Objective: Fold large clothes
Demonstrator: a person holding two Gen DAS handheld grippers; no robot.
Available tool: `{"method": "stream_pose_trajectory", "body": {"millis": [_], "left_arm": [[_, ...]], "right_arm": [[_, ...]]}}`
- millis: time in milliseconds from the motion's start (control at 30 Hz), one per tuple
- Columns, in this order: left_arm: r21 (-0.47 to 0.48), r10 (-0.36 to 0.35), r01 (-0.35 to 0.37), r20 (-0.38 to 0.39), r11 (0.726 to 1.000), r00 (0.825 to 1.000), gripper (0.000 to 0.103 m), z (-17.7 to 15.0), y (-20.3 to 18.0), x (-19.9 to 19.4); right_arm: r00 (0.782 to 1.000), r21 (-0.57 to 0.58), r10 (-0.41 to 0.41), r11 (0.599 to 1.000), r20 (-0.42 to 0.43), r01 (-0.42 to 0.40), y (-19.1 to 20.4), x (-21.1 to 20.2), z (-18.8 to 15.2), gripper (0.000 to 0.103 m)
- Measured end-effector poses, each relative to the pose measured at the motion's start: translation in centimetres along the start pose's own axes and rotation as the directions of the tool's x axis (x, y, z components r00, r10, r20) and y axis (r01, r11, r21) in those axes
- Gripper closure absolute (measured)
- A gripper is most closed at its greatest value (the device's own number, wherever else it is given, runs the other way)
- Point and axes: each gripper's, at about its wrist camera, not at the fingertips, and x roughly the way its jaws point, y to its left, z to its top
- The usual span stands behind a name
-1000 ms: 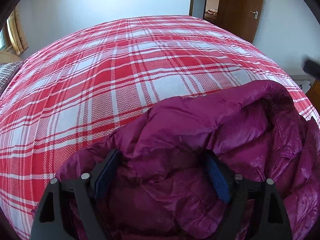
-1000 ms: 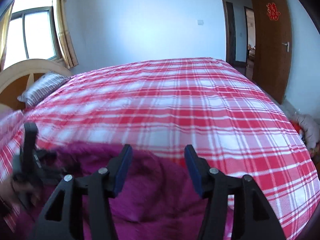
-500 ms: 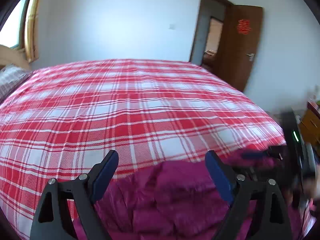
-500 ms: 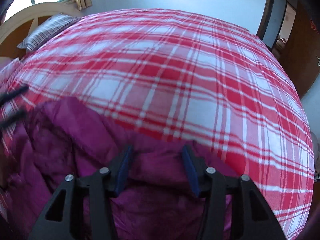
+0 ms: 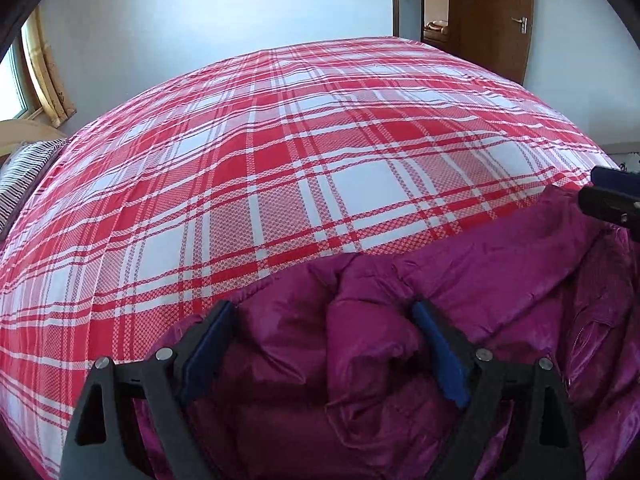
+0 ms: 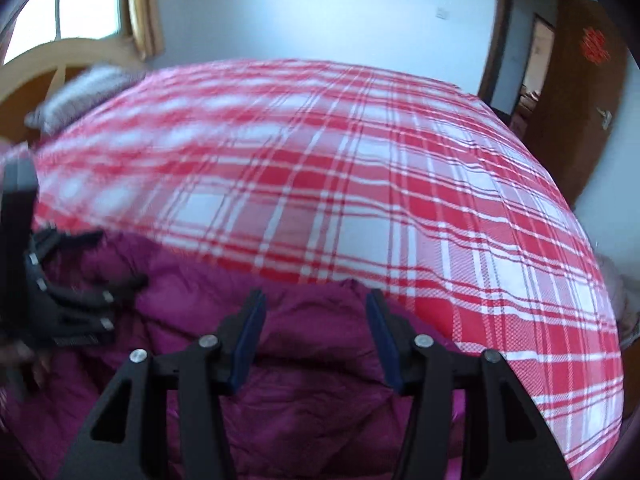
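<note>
A magenta down jacket [image 5: 500,280] lies bunched at the near edge of a bed with a red and white plaid sheet [image 5: 300,140]. My left gripper [image 5: 324,320] is open, its jaws wide apart over a raised fold of the jacket. My right gripper [image 6: 316,312] is open over the jacket [image 6: 304,400] near its far edge. The right gripper also shows at the right edge of the left wrist view [image 5: 612,196]. The left gripper shows blurred at the left of the right wrist view [image 6: 68,300].
A striped pillow [image 5: 24,168] and a wooden headboard [image 6: 52,64] are at the left end of the bed. A window with yellow curtains [image 6: 140,8] is behind them. A brown door [image 5: 496,12] stands open at the far right.
Both views keep tilting up and down over the jacket. The left view has dropped back toward the jacket; the right view has lifted and moved, blurred. Both grippers stay open.
</note>
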Motion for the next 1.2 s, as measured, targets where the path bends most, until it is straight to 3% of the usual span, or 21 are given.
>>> {"method": "stream_pose_trajectory", "body": {"millis": [200, 367, 467, 600, 700, 733, 800, 967, 1200], "left_arm": [[-0.073, -0.052, 0.054, 0.031, 0.996, 0.998, 0.012, -0.1, 1.2, -0.8], [-0.192, -0.064, 0.094, 0.156, 0.977, 0.986, 0.012, 1.0, 2.5, -4.9], [-0.168, -0.070, 0.101, 0.179, 0.981, 0.981, 0.012, 2.4, 1.4, -6.0], [-0.094, -0.005, 0.013, 0.087, 0.996, 0.996, 0.012, 2.7, -0.8, -4.1], [-0.114, 0.045, -0.048, -0.024, 0.992, 0.999, 0.012, 0.6, 0.2, -1.2], [-0.138, 0.012, -0.020, -0.056, 0.990, 0.998, 0.010, -0.1, 0.8, -0.3], [-0.187, -0.043, 0.037, -0.030, 0.982, 0.999, 0.008, -0.8, 1.9, -0.2], [-0.133, 0.020, -0.026, -0.048, 0.991, 0.999, 0.001, -0.8, 0.7, 0.4], [-0.156, -0.013, 0.009, -0.024, 0.988, 1.000, 0.001, -0.9, 1.2, 0.2]], "right_arm": [[0.995, 0.018, -0.010, 1.000, -0.097, 0.011, -0.8, 4.0, -2.6, 0.043], [0.998, 0.036, -0.021, 0.999, -0.064, 0.023, -0.9, 4.4, -3.4, 0.043], [0.998, 0.040, -0.015, 0.999, -0.062, 0.017, -0.9, 4.4, -3.4, 0.042], [0.999, 0.048, -0.005, 0.999, -0.052, 0.007, -1.1, 4.3, -3.5, 0.042], [0.999, 0.057, 0.004, 0.998, -0.045, -0.001, -1.2, 4.2, -3.7, 0.042], [0.999, 0.061, 0.009, 0.998, -0.043, -0.006, -1.3, 4.2, -3.7, 0.042], [0.999, 0.064, 0.014, 0.998, -0.040, -0.011, -1.3, 4.1, -3.8, 0.042], [0.999, 0.054, 0.002, 0.999, -0.045, 0.000, -1.1, 4.2, -3.7, 0.042], [0.998, 0.025, -0.039, 0.999, -0.048, 0.040, -0.6, 4.3, -3.7, 0.042]]}}
